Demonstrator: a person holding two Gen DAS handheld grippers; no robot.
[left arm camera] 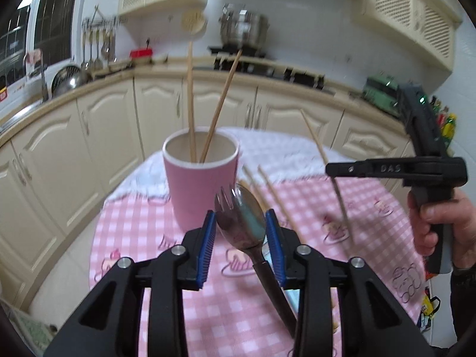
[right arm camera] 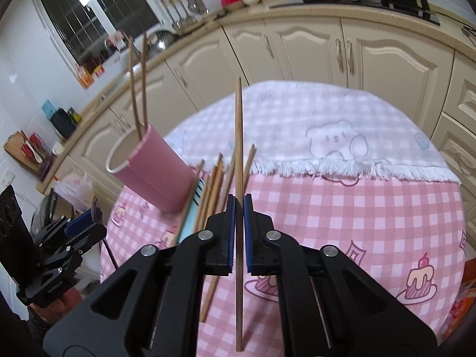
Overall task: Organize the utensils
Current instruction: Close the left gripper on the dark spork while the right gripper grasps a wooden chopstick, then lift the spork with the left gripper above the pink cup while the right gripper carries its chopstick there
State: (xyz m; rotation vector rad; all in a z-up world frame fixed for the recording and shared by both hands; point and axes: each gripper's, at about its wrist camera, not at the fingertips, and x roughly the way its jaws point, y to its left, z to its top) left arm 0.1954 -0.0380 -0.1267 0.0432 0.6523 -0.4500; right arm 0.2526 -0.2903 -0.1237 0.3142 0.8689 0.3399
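A pink cup (left arm camera: 200, 175) stands on the pink checked tablecloth (left arm camera: 238, 312) with two wooden chopsticks (left arm camera: 190, 98) in it; it also shows in the right wrist view (right arm camera: 151, 172). My left gripper (left arm camera: 241, 226) is shut on a metal spork (left arm camera: 241, 217) with a dark handle, just right of and in front of the cup. My right gripper (right arm camera: 239, 205) is shut on a single wooden chopstick (right arm camera: 239, 154) and holds it above the table; it shows in the left wrist view (left arm camera: 330, 168) too. Several loose chopsticks (right arm camera: 217, 184) lie on the cloth beside the cup.
A white fringed bear-print cloth (right arm camera: 312, 136) covers the table's far half. Cream kitchen cabinets (left arm camera: 104, 136) and a counter curve behind the table. A steel pot (left arm camera: 242, 28) sits on the stove. A light blue flat item (right arm camera: 187, 223) lies under the loose chopsticks.
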